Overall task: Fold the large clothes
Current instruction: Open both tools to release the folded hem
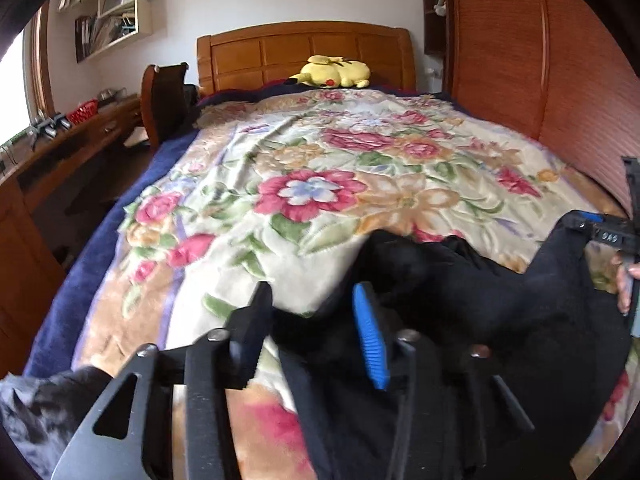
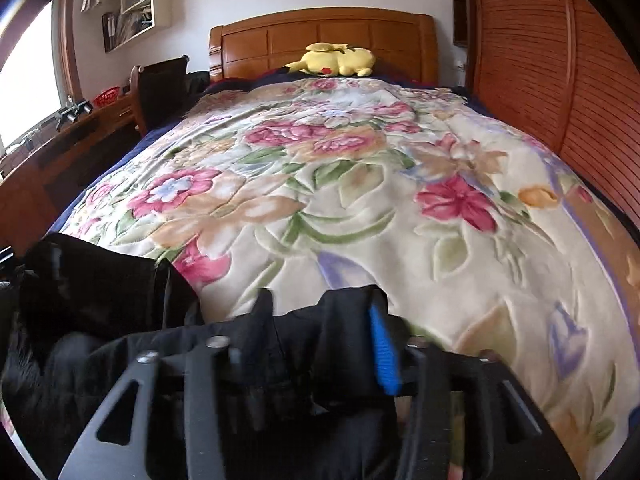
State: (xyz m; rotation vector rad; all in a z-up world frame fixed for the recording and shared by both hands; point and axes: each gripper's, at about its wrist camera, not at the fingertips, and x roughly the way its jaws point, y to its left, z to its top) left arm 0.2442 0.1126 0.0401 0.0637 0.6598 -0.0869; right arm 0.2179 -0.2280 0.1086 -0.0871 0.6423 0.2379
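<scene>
A large black garment lies bunched on the near end of a flower-patterned blanket on the bed. My left gripper is open, its fingers wide apart, over the garment's left edge, with black cloth between and below them. My right gripper is also open, with a fold of the black garment lying across the gap between its fingers. The right gripper also shows at the right edge of the left wrist view, at the garment's far corner.
A yellow plush toy lies by the wooden headboard. A slatted wooden wardrobe runs along the right side. A desk and chair stand left of the bed. The blanket stretches far ahead.
</scene>
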